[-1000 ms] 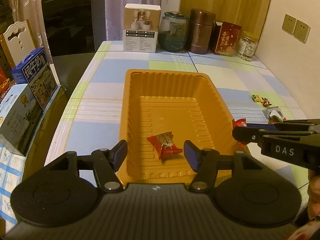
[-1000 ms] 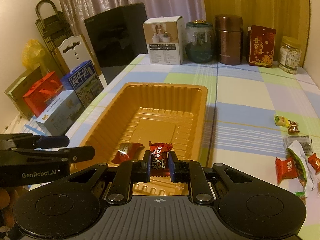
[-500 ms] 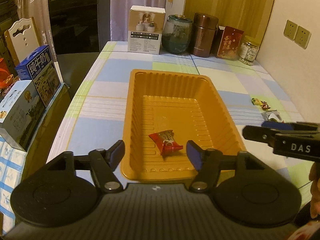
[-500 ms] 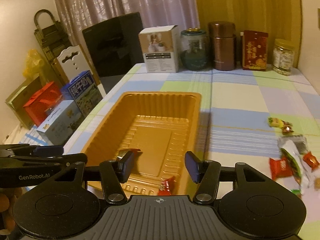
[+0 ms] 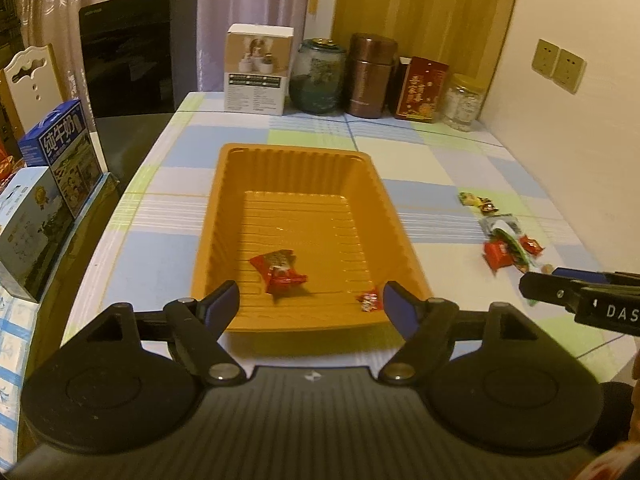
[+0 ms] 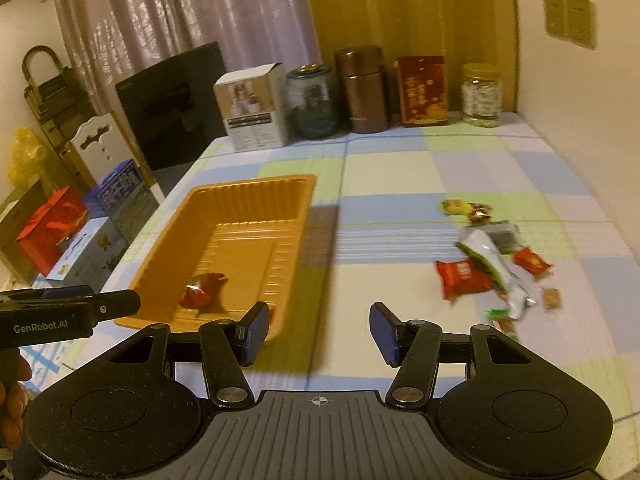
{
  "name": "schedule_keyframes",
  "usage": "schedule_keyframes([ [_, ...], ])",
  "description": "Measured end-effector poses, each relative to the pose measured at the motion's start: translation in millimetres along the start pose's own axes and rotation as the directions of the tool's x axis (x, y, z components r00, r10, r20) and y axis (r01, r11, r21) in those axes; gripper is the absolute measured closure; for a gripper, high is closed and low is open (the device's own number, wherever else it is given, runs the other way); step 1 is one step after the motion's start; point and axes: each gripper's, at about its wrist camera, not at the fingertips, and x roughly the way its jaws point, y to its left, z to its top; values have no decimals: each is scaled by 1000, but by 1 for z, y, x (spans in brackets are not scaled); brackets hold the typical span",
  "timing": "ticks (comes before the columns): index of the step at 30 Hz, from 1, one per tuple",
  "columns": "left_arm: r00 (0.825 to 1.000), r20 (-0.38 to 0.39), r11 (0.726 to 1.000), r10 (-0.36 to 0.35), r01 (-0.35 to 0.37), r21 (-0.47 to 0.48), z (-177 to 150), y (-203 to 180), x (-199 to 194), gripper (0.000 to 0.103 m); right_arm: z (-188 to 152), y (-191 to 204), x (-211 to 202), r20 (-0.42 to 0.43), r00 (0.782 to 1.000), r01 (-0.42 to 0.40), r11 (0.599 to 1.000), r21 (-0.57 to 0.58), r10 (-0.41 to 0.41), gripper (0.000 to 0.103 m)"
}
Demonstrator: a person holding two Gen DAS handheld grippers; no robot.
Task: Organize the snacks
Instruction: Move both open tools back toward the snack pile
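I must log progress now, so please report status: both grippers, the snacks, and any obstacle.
Left gripper open, empty. Right gripper open, empty. Two red snacks in orange tray; loose snack pile on tablecloth. Nothing in the way.

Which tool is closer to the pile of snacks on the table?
The right tool. It is open and sits just beside the snack pile, right of the tray. The left tool, also open, hangs over the tray's near end, farther off.
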Motion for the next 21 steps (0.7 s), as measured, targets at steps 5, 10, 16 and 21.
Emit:
schedule_keyframes([
  [5, 1000, 4, 1000, -16, 16, 10, -5, -16, -8, 22, -3, -14, -22, 29, 999, 32, 999, 18, -33, 47],
  [10, 999, 15, 999, -29, 29, 19, -6, -31, -13, 17, -7, -29, -40, 50, 997, 64, 997, 40, -66, 47],
  [16, 998, 17, 998, -57, 56, 42, -7, -52, -16, 13, -12, -50, -57, 67, 992, 107, 992, 68, -111, 47],
  [21, 995, 10, 993, -96, 95, 66, -9, -74, -13, 11, -20, -72, -69, 68, 985, 149, 983, 104, -157, 47],
])
